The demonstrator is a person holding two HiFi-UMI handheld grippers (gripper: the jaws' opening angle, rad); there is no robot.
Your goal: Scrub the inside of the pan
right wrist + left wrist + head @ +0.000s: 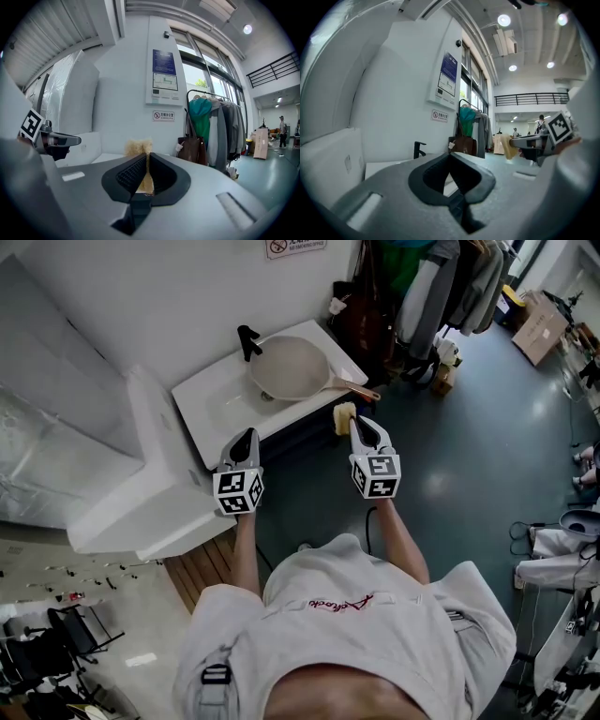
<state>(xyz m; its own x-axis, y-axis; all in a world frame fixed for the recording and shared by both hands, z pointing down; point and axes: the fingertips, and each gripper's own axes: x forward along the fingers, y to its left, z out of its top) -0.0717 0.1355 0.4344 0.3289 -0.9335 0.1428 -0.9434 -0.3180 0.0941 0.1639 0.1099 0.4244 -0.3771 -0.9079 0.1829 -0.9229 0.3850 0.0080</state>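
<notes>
Grip first: my right gripper [147,161] is clamped on a yellow sponge [138,147], whose frayed top sticks up past the ribbed pads. That only shows clearly in the right gripper view. From the head view the sponge is just a pale block at the tip. My left gripper [450,164] has its jaws pressed together with nothing between them, as the left gripper view shows.

The head view alone shows the pan [291,368]. It lies in the white sink [211,399], beside the black faucet [247,341] at the back edge, its handle reaching out over the sink's right corner. Both grippers hang short of the sink's front edge, apart from the pan, the right one nearer the handle. Neither gripper view shows the pan, only the sink's white top and the faucet.

The sink stands against a white wall [122,93] bearing a small no-smoking sign [163,116] and a blue notice board [164,75]. Right of it a coat rack [208,126] carries hanging clothes, with a brown bag [192,150] below. The floor [469,427] is dark and glossy.
</notes>
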